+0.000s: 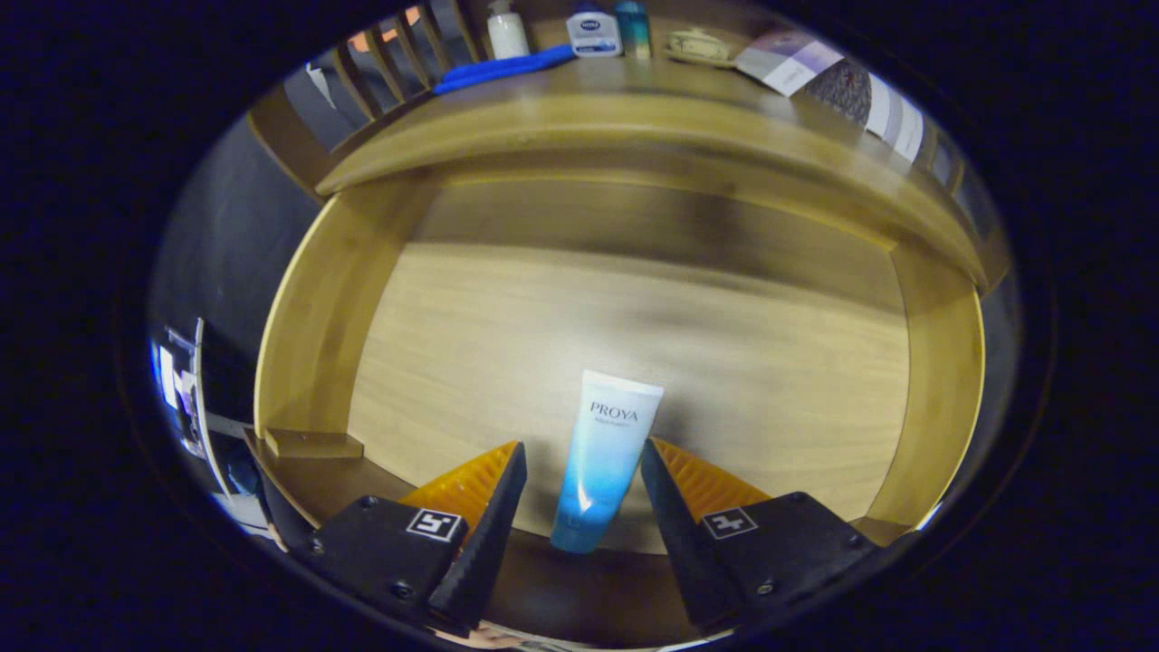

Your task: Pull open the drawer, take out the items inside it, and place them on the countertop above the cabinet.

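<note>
Now spread tongs (583, 471) straddle tube (604, 457) in open drawer (308, 299).

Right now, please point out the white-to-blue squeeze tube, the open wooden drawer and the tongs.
White-to-blue squeeze tube (600, 457): gripper view, mid body, between the tongs' fingers.
Open wooden drawer (312, 317): gripper view, its side wall.
Tongs (584, 453): gripper view, midway between open fingertips.

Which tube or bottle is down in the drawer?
The white-and-blue tube, lying between the open gripper fingers, untouched. The pump bottle, white-and-blue bottle and teal bottle stand up on the countertop.
</note>
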### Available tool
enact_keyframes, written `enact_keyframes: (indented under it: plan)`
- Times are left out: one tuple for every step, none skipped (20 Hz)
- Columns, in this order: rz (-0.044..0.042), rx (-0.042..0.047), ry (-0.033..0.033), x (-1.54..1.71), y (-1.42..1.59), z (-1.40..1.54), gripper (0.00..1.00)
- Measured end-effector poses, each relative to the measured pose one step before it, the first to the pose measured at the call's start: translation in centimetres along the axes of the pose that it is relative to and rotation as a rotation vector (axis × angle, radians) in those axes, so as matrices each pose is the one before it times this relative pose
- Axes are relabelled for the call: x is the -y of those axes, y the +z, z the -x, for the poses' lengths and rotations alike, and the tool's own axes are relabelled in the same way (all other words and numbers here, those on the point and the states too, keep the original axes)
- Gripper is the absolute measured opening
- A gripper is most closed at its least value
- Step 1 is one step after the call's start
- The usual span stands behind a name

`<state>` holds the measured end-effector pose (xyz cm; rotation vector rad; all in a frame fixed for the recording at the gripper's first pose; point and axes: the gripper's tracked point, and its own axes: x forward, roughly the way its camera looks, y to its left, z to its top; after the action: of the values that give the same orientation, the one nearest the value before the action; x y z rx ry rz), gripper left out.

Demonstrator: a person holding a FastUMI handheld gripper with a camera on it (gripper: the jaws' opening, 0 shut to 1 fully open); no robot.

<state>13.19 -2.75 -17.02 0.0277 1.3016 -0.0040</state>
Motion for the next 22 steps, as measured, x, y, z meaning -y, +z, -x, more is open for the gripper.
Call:
enact_keyframes:
  plan:
    - [0.00486, -0.01642, -0.01428, 0.058, -0.230, -0.441, 0.81]
    - [0.01122, -0.00837, -0.02070, 0.237, -0.062, -0.139, 0.80]
    - [0.01161, -0.00521, -0.00986, 0.061, 0.037, -0.175, 0.80]
    - [0.00546, -0.00772, -0.00455, 0.054, -0.014, -0.202, 0.80]
    - [-0.00712, -0.00620, -0.00037, 0.069, 0.035, -0.268, 0.80]
    - [-0.01251, -0.01068, 0.00197, 0.067, 0.036, 0.003, 0.79]
    - [-0.00697, 0.00551, -0.00630, 0.209, 0.211, -0.292, 0.78]
    - [-0.00570, 0.00138, -0.00982, 0.359, 0.106, 0.048, 0.77]
    - [-0.00734, -0.00009, -0.00692, 0.127, 0.061, 0.013, 0.74]
    - [-0.00961, 0.00526, -0.00546, 0.179, 0.083, 0.088, 0.69]
    - [-0.00746, 0.01033, 0.00263, 0.023, 0.150, 0.008, 0.65]
    - [-0.00549, 0.01183, 0.00619, -0.002, 0.053, -0.156, 0.60]
    - [-0.01135, 0.01542, 0.00755, 0.032, 0.140, 0.128, 0.58]
    - [-0.00853, 0.01279, 0.00085, 0.174, -0.031, 0.143, 0.56]
    - [-0.00455, 0.01691, -0.00771, 0.195, 0.175, 0.383, 0.54]
    - [0.00235, 0.01669, -0.01041, 0.313, 0.105, 0.432, 0.53]
    - [0.00294, 0.01691, -0.00233, -0.082, 0.295, 0.612, 0.52]
    - [-0.00454, 0.01927, 0.00491, -0.226, 0.305, 0.665, 0.52]
    - [-0.00335, 0.01973, 0.00627, -0.177, 0.482, 0.902, 0.51]
    - [-0.00359, 0.02535, 0.00306, 0.220, 0.575, 1.121, 0.50]
    - [-0.00327, 0.02471, 0.00222, 0.197, 0.782, 1.091, 0.49]
    - [-0.00268, 0.02266, 0.00376, 0.022, 0.699, 0.924, 0.48]
